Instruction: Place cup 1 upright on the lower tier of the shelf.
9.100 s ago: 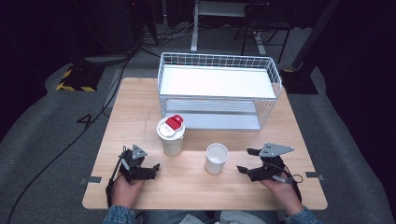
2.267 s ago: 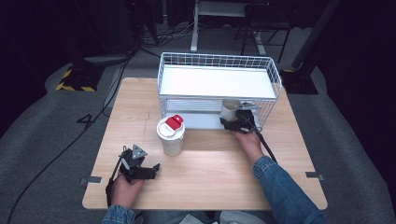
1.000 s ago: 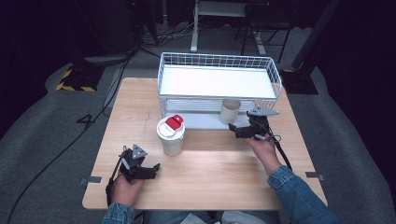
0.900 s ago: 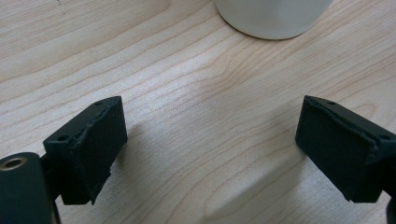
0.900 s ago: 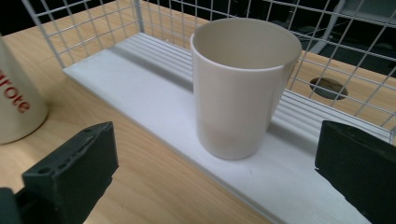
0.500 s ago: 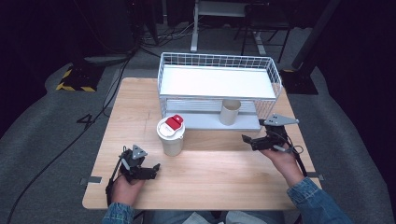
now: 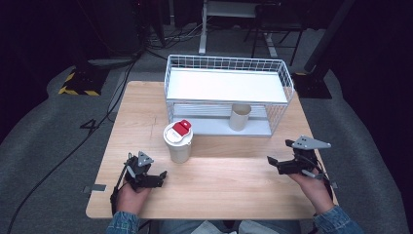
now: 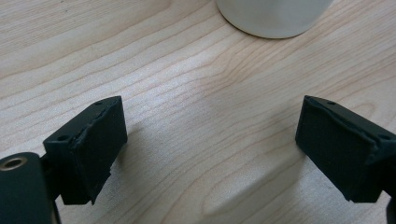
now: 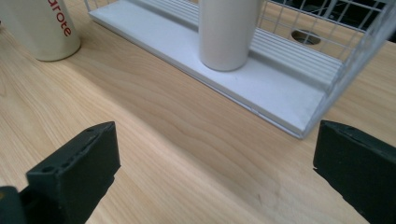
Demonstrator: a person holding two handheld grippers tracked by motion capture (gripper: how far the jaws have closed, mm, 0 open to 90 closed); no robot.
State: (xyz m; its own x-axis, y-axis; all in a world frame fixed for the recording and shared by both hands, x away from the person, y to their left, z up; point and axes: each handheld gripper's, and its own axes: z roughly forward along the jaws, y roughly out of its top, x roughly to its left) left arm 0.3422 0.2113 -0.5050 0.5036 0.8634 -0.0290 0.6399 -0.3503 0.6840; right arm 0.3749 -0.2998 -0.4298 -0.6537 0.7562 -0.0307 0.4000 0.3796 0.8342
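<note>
- Back from the rack, the right gripper (image 7: 273,163) now sits at the table's (image 7: 229,187) near right, about 4 o'clock from the table's middle; the cup (image 7: 239,116) that stood on the bare wood earlier is now on the rack's lower shelf.
- Left gripper (image 7: 158,176) rests low at about 7 o'clock, unmoved, jaws spread wide with bare wood between them in its own view (image 8: 210,154).
- Right gripper's jaws are likewise released and wide apart in its own view (image 9: 215,182), holding nothing.
- Tumbler (image 7: 178,142) with a red lid tab stands on the table near its middle, at 1 o'clock from the left gripper, apart from it.
- Cup stands upright on the white lower shelf, at 11 o'clock from the right gripper, well apart.
- Rack (image 7: 287,83), white wire, stands at 12 o'clock, at the table's far side.
</note>
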